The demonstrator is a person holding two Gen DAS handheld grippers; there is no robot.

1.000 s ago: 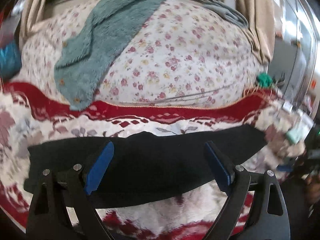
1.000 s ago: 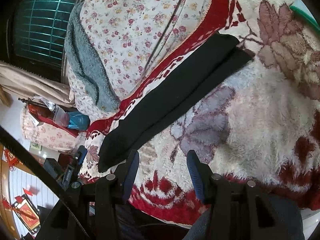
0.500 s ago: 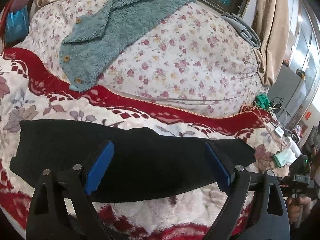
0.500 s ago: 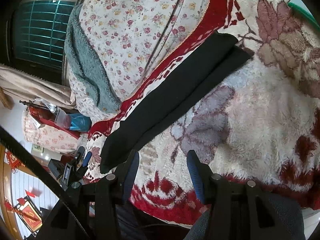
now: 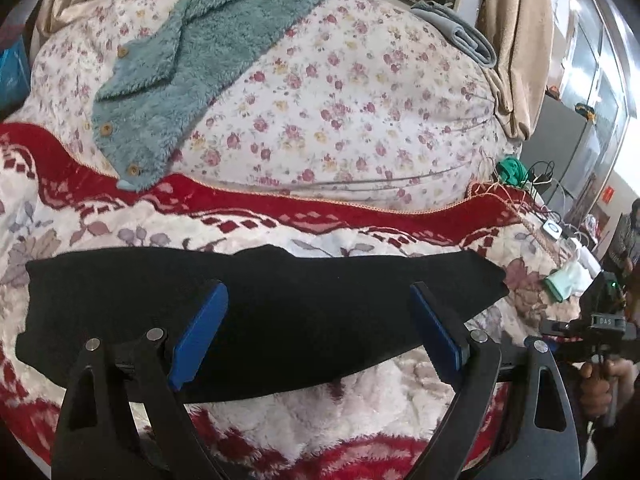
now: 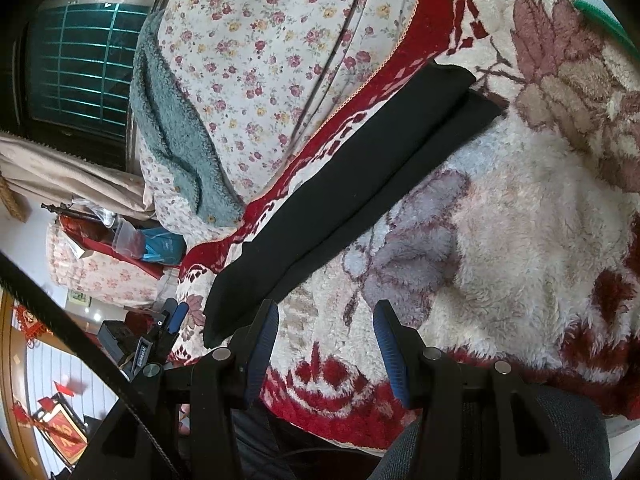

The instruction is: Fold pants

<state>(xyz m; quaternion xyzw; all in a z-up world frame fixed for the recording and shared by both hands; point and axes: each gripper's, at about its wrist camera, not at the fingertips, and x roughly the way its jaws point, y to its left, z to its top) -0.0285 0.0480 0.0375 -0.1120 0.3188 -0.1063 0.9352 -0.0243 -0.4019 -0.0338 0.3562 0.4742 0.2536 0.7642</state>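
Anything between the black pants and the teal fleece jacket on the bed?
Only blanket: its fluffy floral pile and red patterned border separate the black pants from the teal fleece jacket. Clearest in the left wrist view.

Only one bit of lettering is showing: small pale letters on the front of the black gripper (image 5: 600, 322) at the right edge of the left wrist view, reading roughly "DAS". The red hangings (image 6: 64, 436) are carrying gold marks too blurred to read.

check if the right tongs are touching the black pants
Apart. The right wrist view shows the right tongs open over bare fleece blanket, with the black pants ending just left of the left finger, nothing between the pads.
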